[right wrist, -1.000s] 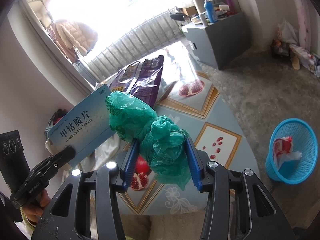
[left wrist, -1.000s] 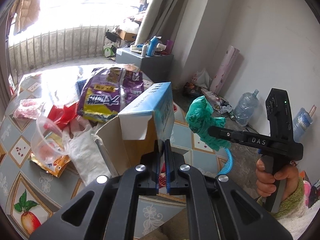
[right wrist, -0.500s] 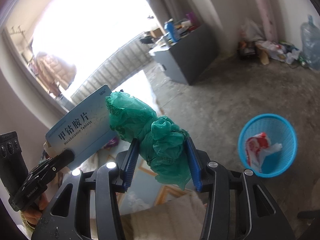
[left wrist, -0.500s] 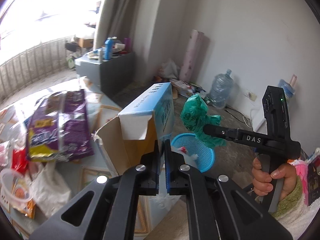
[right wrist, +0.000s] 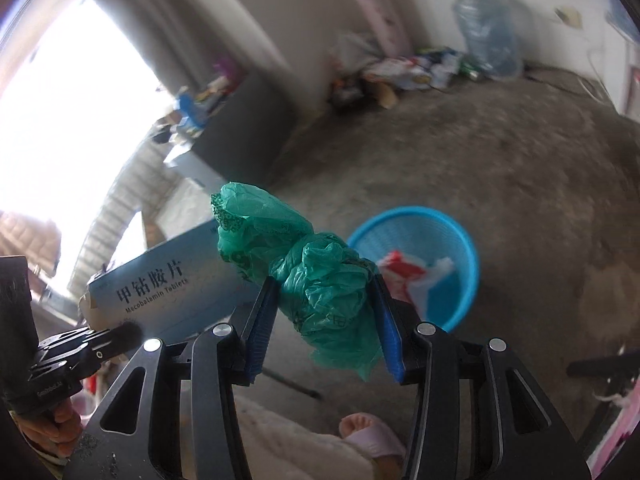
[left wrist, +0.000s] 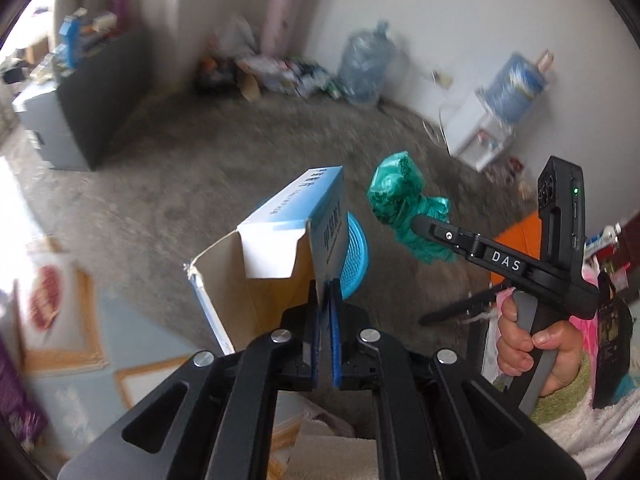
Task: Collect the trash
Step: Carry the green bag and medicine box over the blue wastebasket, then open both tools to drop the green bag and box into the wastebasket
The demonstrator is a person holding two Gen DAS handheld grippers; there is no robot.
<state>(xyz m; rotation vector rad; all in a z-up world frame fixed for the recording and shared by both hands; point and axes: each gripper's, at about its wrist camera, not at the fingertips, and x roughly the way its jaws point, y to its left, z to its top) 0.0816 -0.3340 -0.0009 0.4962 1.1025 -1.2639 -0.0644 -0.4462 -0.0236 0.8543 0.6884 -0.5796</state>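
My left gripper is shut on the side wall of an open blue-and-white medicine box, held up in the air; the box also shows in the right wrist view. My right gripper is shut on a crumpled green plastic bag, which also shows in the left wrist view. A blue mesh waste basket stands on the floor just right of the bag, with red and white wrappers inside. In the left wrist view the basket is mostly hidden behind the box.
The patterned table lies at the lower left. A grey cabinet stands at the left. Water jugs and litter sit along the far wall, beside a white dispenser. The floor is bare concrete.
Both grippers have swung right, away from the table, carrying the box and the green bag. The basket has come closer and more central in the right wrist view.
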